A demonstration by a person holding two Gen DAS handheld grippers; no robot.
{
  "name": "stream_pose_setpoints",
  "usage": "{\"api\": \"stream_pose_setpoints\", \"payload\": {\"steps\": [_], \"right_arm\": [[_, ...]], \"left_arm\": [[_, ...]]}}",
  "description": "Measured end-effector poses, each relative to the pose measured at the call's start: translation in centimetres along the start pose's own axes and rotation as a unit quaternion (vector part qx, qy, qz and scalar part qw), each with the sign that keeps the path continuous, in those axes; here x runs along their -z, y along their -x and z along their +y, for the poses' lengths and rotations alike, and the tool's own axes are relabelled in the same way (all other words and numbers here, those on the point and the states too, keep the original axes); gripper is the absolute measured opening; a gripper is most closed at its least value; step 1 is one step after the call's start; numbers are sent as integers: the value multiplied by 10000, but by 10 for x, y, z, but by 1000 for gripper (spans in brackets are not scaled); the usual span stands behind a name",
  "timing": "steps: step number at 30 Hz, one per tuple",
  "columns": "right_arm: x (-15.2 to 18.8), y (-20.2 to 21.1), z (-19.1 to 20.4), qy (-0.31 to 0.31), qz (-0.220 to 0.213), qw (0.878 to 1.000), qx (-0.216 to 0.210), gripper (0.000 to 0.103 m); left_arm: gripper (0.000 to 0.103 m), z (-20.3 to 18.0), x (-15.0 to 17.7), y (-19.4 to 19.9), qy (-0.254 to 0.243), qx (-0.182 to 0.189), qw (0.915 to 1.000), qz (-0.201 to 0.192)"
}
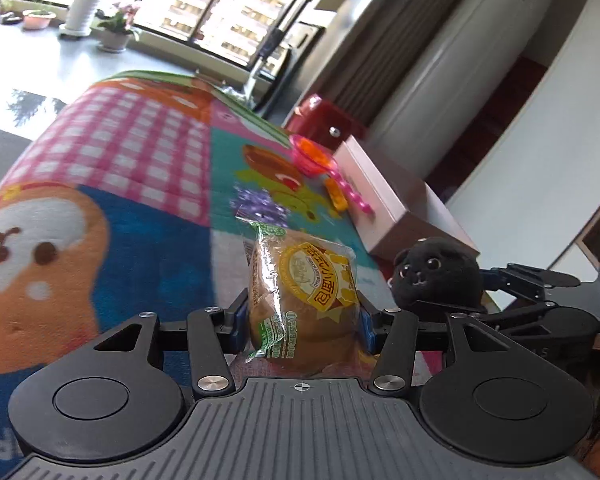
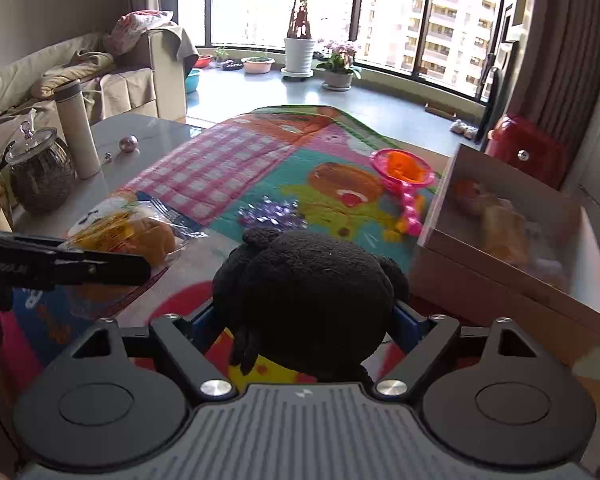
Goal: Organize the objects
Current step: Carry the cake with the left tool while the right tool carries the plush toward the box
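Step in hand: both claws are loaded or loading; judged from this, the pick-up stage of tidying, with the open box as the likely destination.
Left claw (image 1: 303,322): at a middling width, clamped on the wrapped bread bun (image 1: 302,300), pads pressing its two sides.
Bun position: held above the patterned mat (image 1: 140,152), over the near part of the tabletop.
Bun axis: long axis roughly upright in the left wrist view, crimped wrapper end pointing up and away, label facing the camera.
Right claw (image 2: 302,326): set wide around the black plush toy (image 2: 304,304); blue pads sit at its flanks, but whether they press cannot be told.
Plush position: near the tabletop's near edge, just beside the box's near corner; its face looks toward the left claw, its back toward the right camera.
Box (image 2: 500,276): along the right edge, open top, some things already inside, blurred.
Pink strainer (image 2: 402,172): on the mat beside the box's far end, handle toward the near edge.
Next move calls for: a firm close on the soft plush, then a lift clear of the box wall before lowering in; the bun needs the same clearance.
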State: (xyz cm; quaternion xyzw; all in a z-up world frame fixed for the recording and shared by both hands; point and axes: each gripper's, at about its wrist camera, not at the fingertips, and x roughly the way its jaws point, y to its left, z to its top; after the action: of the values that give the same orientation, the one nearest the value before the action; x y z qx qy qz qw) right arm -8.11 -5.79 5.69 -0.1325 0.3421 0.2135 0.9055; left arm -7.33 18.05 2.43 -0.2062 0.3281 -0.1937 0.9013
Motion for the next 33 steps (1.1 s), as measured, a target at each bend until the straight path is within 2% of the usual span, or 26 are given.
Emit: {"api": "stream_pose_setpoints", "payload": {"steps": [4, 10, 17, 24, 29, 33], "right_arm": [[31, 15, -30, -38, 43, 9981, 618, 85], [63, 12, -69, -508, 82, 9917, 1179, 86], [78, 22, -80, -789, -206, 9906, 1102, 100], [81, 23, -84, -925, -358, 9892, 1076, 103], [74, 23, -87, -1062, -481, 9869, 1112, 103], [68, 19, -86, -1038, -521, 9871, 1106, 103]], "left_arm": [[55, -39, 6, -33, -513, 107, 9981, 325], [55, -76, 14, -69, -1057, -118, 9921, 662], [55, -98, 19, -81, -1587, -452, 9837, 712], [56, -106, 24, -82, -1794, -382, 9798, 793], [69, -108, 28, -82, -1797, -264, 9805, 746], [80, -102, 29, -81, -1515, -47, 9864, 629]]}}
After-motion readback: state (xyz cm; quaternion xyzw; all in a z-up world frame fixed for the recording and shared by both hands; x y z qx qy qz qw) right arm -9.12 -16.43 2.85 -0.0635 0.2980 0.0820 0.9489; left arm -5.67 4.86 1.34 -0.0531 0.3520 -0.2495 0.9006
